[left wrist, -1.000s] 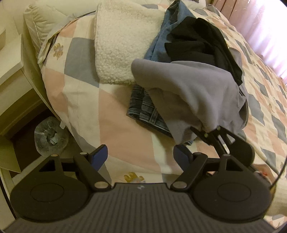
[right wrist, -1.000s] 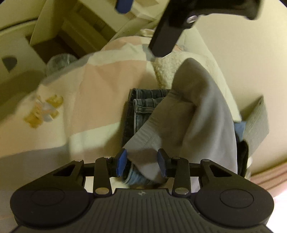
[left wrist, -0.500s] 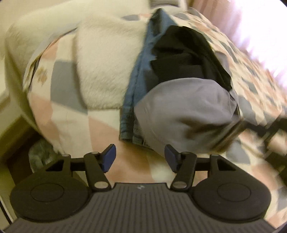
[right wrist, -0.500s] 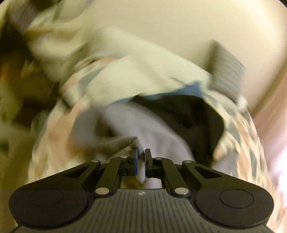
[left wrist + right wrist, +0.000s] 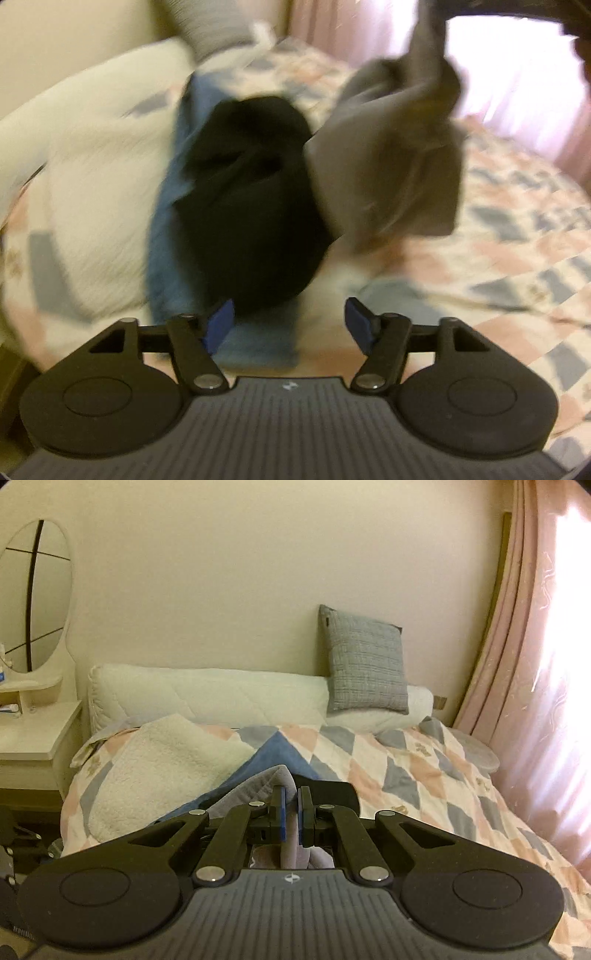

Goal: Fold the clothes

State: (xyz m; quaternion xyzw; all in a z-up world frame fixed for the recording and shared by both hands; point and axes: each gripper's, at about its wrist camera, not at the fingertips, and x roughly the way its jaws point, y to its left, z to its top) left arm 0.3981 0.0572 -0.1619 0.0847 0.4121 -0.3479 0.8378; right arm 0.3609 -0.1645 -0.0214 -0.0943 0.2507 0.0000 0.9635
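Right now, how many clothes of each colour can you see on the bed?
Grey: 1, the soft grey garment lifted up in the right gripper, jaws shut on it.
Black: 1, the crumpled black garment.
Blue: 1, the blue denim garment under the black one.
Cream: 1, the fluffy cream fleece.
Total: 4.

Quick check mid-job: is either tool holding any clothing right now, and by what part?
The right tool is shut on the grey garment, pinching a thick folded edge so it hangs lifted above the bed. The left tool is open and holds nothing.
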